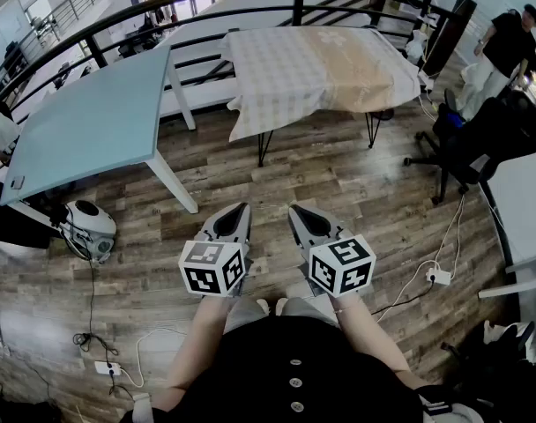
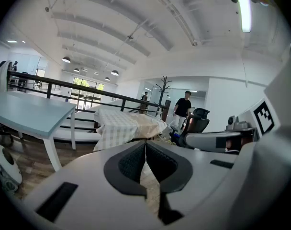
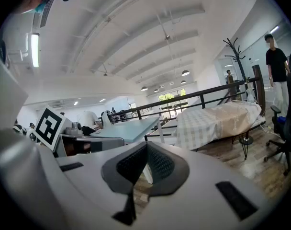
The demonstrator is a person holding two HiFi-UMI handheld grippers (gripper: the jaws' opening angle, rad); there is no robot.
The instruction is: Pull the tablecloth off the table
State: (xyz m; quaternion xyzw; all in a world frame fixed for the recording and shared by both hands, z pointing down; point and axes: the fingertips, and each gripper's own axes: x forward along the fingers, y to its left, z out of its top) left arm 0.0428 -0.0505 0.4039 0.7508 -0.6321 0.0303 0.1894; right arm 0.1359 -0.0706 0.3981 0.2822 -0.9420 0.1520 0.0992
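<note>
Jaws clenched empty on left grey gripper and right grey gripper, held side by side, well apart from checked beige-and-white tablecloth that covered black-legged table.

Tabletop's fully under the tablecloth, well ahead of my fingers; I only get the legs. In the left gripper view, the left gripper body blocks the cloth's lower hem. Person, far right of the fingers: feet hidden behind the chair.
</note>
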